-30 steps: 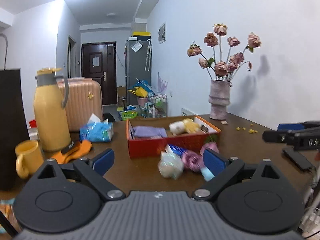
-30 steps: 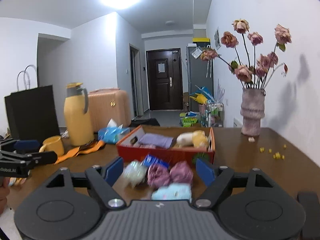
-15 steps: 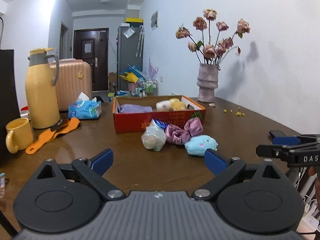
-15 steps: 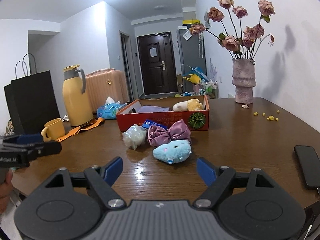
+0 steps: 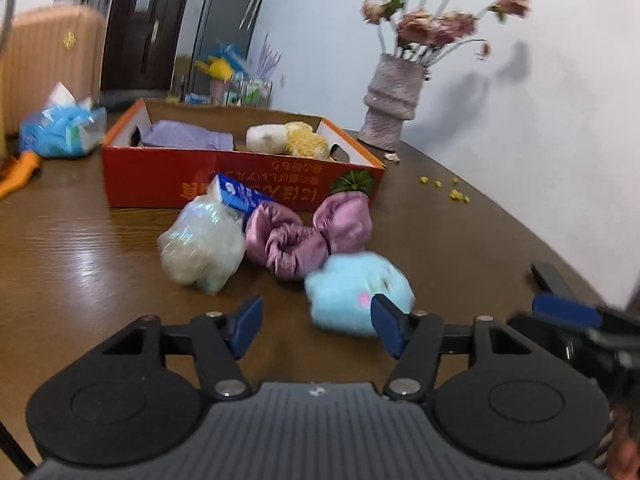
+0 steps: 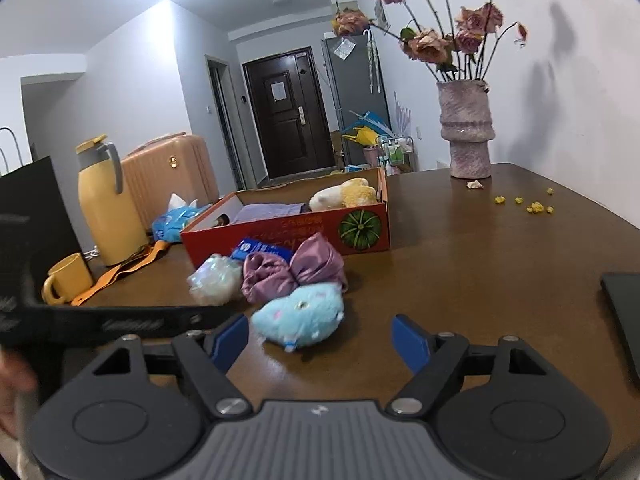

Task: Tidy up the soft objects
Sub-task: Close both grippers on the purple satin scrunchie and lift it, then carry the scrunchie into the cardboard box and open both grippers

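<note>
On the wooden table (image 6: pixel 480 280), before the red cardboard box (image 6: pixel 280 236), lies the blue plush toy (image 6: pixel 300 314), long axis crosswise to us. Our left gripper (image 5: pixel 316 326), jaws closing on nothing yet, sits nearest, plush just right of centre; our right gripper (image 6: pixel 320 338) closes slightly, empty.

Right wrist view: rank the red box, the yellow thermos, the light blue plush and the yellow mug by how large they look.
Largest to smallest as they look:
1. red box
2. yellow thermos
3. light blue plush
4. yellow mug
The plush lies nearest the camera, so its place over the mug is unsure.
</note>
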`<state>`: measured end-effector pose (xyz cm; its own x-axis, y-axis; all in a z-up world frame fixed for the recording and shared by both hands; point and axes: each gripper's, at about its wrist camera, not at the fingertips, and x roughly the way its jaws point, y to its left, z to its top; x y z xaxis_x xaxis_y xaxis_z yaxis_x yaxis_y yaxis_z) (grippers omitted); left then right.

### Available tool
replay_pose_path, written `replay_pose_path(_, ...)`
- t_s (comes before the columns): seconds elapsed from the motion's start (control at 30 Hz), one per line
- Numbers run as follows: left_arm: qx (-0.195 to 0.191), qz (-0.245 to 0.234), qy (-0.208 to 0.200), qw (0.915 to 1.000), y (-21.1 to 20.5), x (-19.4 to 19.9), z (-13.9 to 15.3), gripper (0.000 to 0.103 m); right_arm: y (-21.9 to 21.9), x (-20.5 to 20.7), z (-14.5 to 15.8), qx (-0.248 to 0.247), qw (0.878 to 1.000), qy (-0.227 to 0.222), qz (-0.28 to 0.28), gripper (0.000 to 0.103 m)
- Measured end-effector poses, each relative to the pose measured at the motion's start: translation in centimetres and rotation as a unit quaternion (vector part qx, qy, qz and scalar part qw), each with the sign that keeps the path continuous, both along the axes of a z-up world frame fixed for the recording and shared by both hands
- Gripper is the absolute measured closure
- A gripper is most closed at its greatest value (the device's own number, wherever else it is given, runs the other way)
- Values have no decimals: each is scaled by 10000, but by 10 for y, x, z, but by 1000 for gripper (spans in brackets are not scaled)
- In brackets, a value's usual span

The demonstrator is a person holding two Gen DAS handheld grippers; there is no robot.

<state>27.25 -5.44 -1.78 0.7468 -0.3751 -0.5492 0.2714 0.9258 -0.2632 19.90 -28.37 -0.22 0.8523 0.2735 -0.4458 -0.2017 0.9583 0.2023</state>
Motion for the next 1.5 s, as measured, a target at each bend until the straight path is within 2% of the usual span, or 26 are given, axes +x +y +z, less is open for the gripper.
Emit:
replay_pose_path(0.17,-62,312,177,9993,3,57,-9,45,6,61,1,-14,10000,58,45,32)
replay_pose_path(0.27,-282,349,329,9985,12,77,-15,45,13,103,-1,50,9998,155,123,37)
replay_pose_path(0.37,-338,355,403,9980,14,89,-21,45,21,141,-7,129,9994,281,156,40)
replay_pose_path(0.4,-385,348,417,9978,15,91,-22,48,23,152,-10,149,9992,331,174,45)
replay_pose_path(0.47,-447,249,360,9980,15,94,-24,68,26,168,-17,149,9986,466,214,61)
replay_pose_path(0.5,-429,200,337,9983,13,93,-24,71,27,176,-22,162,9979,578,227,76)
replay_pose_path(0.53,-393,145,328,9986,11,93,-24,77,26,181,-26,222,9972,667,239,84)
replay_pose_path(0.57,-360,105,321,9988,9,93,-25,85,25,184,-29,291,9968,706,241,85)
replay_pose_path(0.63,-274,81,293,9992,7,91,-25,88,24,184,-33,321,9965,718,268,92)
replay_pose_path(0.8,-223,60,55,9997,4,75,-2,90,25,165,-16,275,9982,464,244,95)
replay_pose_path(1.03,-189,84,-446,9988,10,1,48,90,30,92,26,354,9986,-149,366,95)
replay_pose_path(1.23,-121,91,-511,9986,25,-62,56,90,37,22,27,518,9967,-219,587,95)
replay_pose_path(1.5,-97,160,-676,9975,39,-94,67,90,51,-14,34,510,9956,-340,705,95)
